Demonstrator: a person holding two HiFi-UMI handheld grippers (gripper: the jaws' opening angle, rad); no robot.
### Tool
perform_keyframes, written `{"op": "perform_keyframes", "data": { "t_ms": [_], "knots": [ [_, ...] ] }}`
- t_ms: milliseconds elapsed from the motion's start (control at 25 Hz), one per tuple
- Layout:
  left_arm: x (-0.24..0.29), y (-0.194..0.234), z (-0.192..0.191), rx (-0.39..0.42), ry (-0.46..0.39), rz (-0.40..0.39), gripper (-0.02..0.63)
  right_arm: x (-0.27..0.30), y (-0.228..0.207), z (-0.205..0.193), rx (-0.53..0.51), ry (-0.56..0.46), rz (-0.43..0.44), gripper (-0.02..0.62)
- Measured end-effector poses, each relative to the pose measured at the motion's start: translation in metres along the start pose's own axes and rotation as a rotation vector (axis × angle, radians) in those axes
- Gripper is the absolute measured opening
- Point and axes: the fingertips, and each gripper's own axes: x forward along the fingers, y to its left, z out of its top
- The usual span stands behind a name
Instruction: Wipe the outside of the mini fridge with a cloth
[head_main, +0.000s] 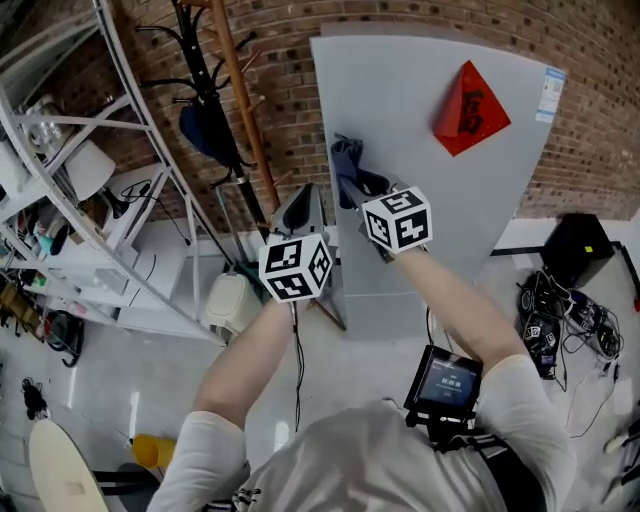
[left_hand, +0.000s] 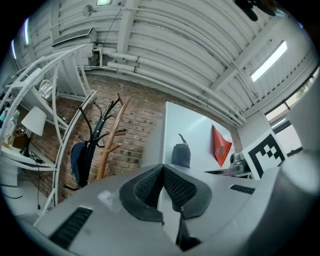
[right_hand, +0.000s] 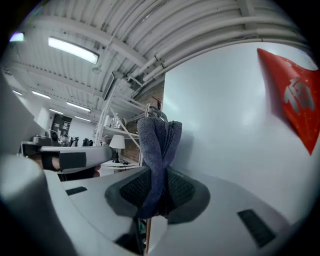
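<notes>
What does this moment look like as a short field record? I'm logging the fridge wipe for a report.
mini fridge: grey, with a red diamond decoration and a corner label on its face
cloth: blue-grey, held at the fridge face near its left edge
right gripper: shut on cloth
left gripper: shut, empty
behind: brick wall, coat rack

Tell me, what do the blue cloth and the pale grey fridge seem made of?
The blue-grey cloth looks like knitted fabric: fine ribbed texture, soft folds. The pale grey fridge panel seems painted metal or plastic, I can't tell which: smooth, satin, evenly shaded.
</notes>
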Motion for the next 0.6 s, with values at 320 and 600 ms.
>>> {"op": "perform_keyframes", "data": {
  "t_ms": [320,600],
  "knots": [
    [-0.014,0.026,-0.003,-0.011,0.008,0.005,0.003,0.019,0.012,-0.008,0.004,0.015,-0.032,0.089],
    [0.000,-0.003,-0.014,-0.032,0.018,-0.050,0.003,-0.005,-0.014,-0.014,0.000,0.035,-0.077,0.089]
  ]
}}
